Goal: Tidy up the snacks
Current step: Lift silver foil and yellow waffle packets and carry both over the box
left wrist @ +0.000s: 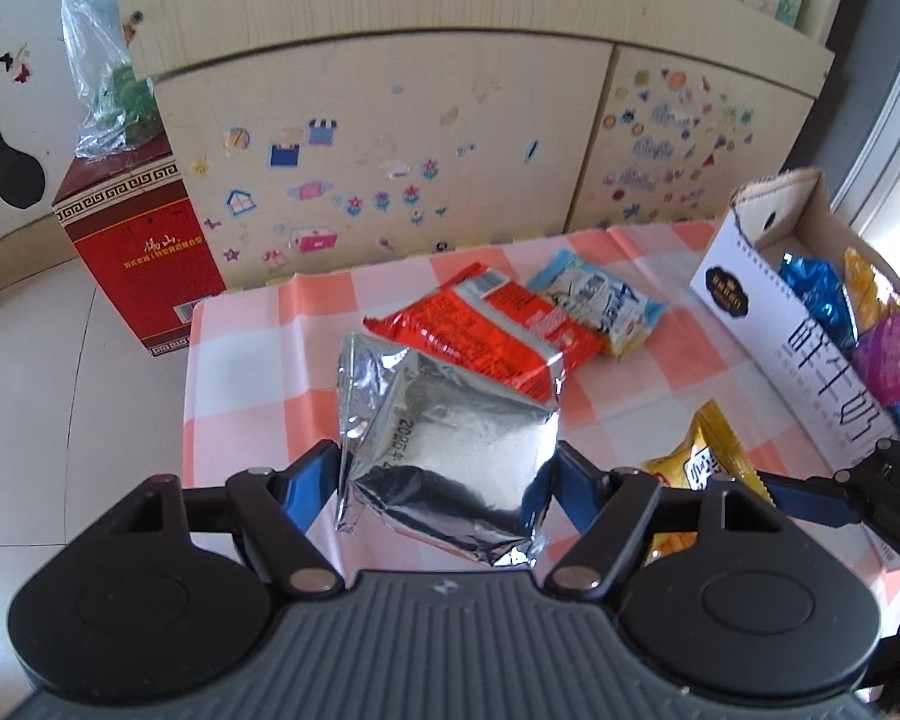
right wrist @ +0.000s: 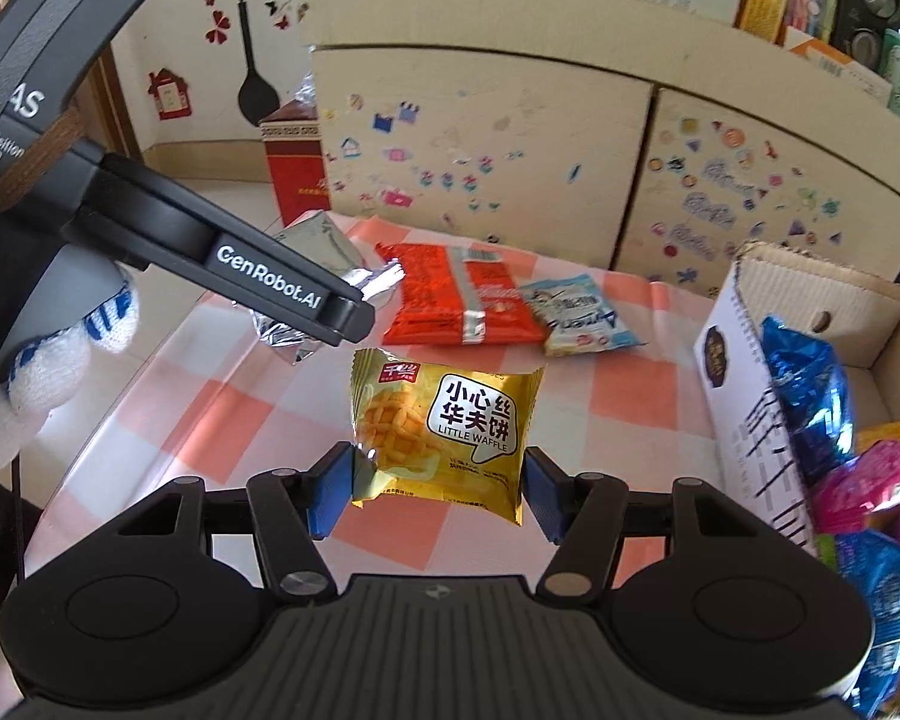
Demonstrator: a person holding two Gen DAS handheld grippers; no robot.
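My left gripper point(left wrist: 447, 480) is shut on a silver foil snack packet point(left wrist: 444, 456), held above the checked tablecloth point(left wrist: 258, 372). My right gripper point(right wrist: 437, 489) is shut on a yellow Little Waffle packet point(right wrist: 444, 432), its blue pads pressing both sides, lifted off the table. The same yellow packet point(left wrist: 699, 456) shows at the lower right of the left wrist view, and the silver packet point(right wrist: 312, 276) shows behind the left gripper's body in the right wrist view. A red packet point(left wrist: 486, 330) and a pale blue packet point(left wrist: 600, 300) lie flat further back on the cloth.
An open white carton point(left wrist: 768, 330) at the right holds several colourful snack packets point(right wrist: 810, 396). A beige cabinet with stickers point(left wrist: 390, 138) stands behind the table. A red box point(left wrist: 132, 234) with a plastic bag on top sits on the floor at left. A gloved hand point(right wrist: 30, 372) holds the left gripper.
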